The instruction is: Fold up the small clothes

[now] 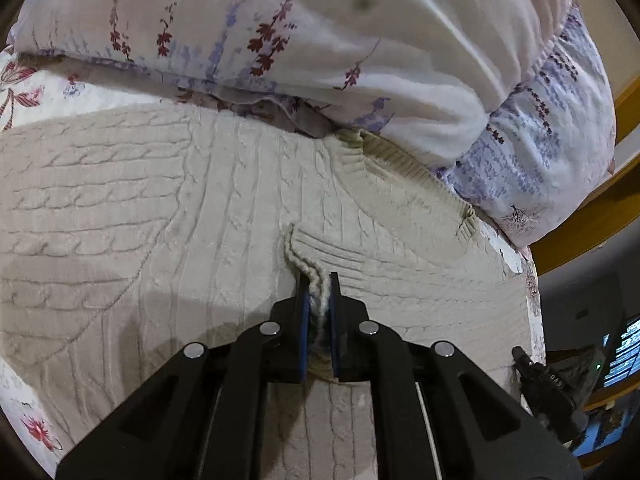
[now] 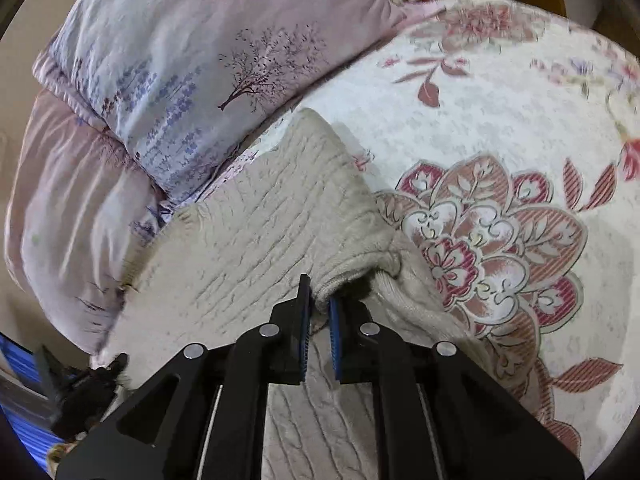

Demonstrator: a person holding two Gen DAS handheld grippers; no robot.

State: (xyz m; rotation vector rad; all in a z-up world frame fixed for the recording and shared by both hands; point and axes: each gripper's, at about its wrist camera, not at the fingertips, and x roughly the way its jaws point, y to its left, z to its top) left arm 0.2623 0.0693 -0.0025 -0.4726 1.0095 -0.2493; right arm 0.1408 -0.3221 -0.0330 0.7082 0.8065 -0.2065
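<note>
A cream cable-knit sweater (image 1: 140,208) lies spread on the bed, its ribbed neck band (image 1: 404,172) toward the pillows. My left gripper (image 1: 319,288) is shut on a raised pinch of the knit, a ridge of fabric standing between its blue pads. In the right wrist view the same sweater (image 2: 248,232) lies partly folded, one rolled edge (image 2: 360,256) doubled over. My right gripper (image 2: 319,292) is shut on that rolled edge near its ribbed cuff (image 2: 404,296). The other gripper (image 2: 84,388) shows at the lower left of this view.
The sweater rests on a white bedspread (image 2: 500,128) with red flower prints. Lilac floral pillows (image 1: 360,40) and a folded quilt (image 2: 64,184) crowd the far side. A wooden bed frame (image 1: 592,216) runs at the right, and a dark screen (image 1: 624,352) sits beyond the bed edge.
</note>
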